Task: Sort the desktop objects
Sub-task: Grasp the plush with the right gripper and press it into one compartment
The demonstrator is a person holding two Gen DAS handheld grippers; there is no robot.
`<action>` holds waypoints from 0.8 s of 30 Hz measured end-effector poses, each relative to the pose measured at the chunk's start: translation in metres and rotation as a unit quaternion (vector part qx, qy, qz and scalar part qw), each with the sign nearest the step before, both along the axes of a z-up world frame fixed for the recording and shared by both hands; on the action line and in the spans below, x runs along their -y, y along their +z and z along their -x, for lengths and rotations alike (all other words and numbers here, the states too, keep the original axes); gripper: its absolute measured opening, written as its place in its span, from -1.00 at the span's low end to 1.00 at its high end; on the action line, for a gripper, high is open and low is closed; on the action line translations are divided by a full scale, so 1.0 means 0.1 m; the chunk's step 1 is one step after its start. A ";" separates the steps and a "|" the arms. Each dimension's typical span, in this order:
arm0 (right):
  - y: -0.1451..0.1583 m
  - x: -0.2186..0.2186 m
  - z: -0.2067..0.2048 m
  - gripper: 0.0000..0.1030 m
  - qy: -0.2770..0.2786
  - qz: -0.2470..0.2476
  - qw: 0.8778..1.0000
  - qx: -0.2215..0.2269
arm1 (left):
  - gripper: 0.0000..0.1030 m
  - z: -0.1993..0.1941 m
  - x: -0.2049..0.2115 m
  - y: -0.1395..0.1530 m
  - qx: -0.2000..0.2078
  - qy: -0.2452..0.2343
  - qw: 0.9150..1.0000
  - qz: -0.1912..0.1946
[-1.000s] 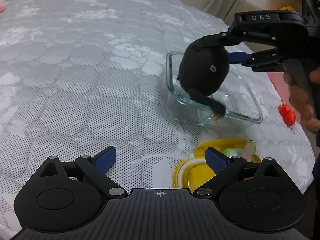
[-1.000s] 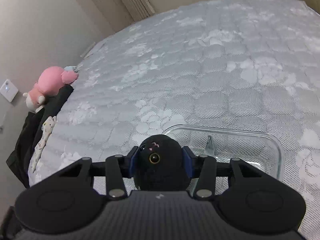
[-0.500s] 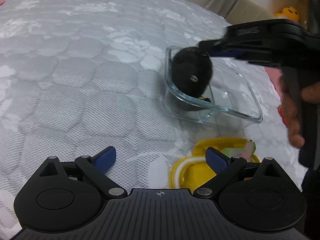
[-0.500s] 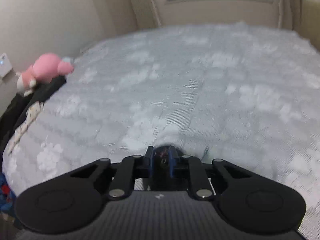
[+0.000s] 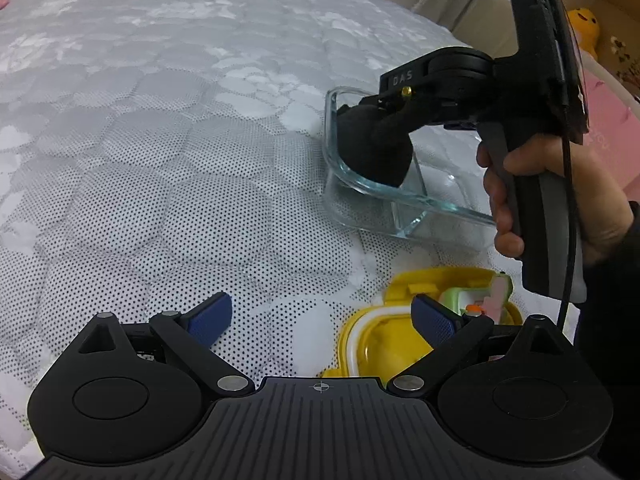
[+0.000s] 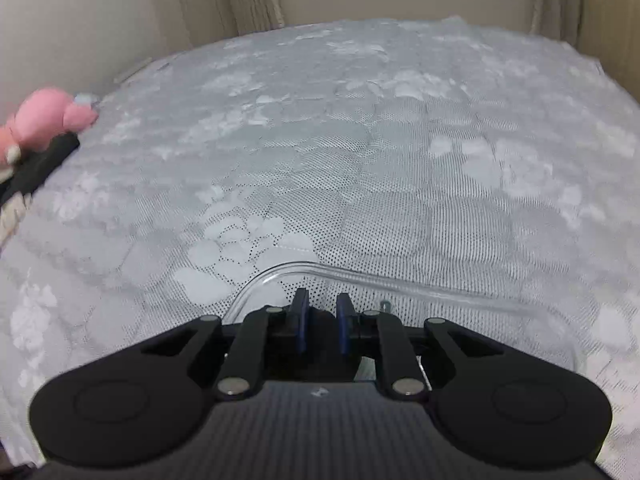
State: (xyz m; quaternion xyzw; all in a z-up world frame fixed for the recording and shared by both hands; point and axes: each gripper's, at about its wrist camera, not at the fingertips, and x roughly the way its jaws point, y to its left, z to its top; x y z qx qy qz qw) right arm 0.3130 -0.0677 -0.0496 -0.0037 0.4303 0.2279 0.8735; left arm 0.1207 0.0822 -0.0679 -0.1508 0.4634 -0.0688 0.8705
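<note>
A black round plush toy (image 5: 374, 148) sits in the near-left corner of a clear glass dish (image 5: 404, 200) on the grey patterned bed cover. My right gripper (image 6: 321, 322) hangs just above the dish rim (image 6: 280, 270), its blue pads nearly together with a narrow gap; a dark bit shows between them, and I cannot tell if it holds the toy. In the left wrist view the right gripper's head (image 5: 436, 88) rests against the top of the toy. My left gripper (image 5: 322, 316) is open and empty above the bed cover, beside a yellow box (image 5: 384, 340).
The yellow box holds a green and pink item (image 5: 484, 296). A pink plush (image 6: 44, 118) lies at the bed's far left edge on dark cloth. A yellow plush (image 5: 582, 26) sits beyond the bed at the top right. Curtains and a wall stand behind the bed.
The right gripper lowered the black plush into the glass dish, and its pads went from wide around the toy to nearly together. The left gripper stayed open and hardly moved.
</note>
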 end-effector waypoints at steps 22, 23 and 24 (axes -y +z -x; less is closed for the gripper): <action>0.20 0.20 0.55 -0.05 0.034 -0.009 0.999 0.002 | 0.94 0.08 -0.02 0.02 -0.002 -0.001 1.000 0.006; 0.20 0.20 0.59 -0.05 0.036 -0.007 0.999 0.006 | 0.95 0.07 -0.03 0.02 -0.003 0.001 1.000 0.008; 0.20 0.22 0.61 -0.06 0.033 -0.012 0.999 0.008 | 0.95 0.07 -0.03 0.02 -0.004 0.004 1.000 0.010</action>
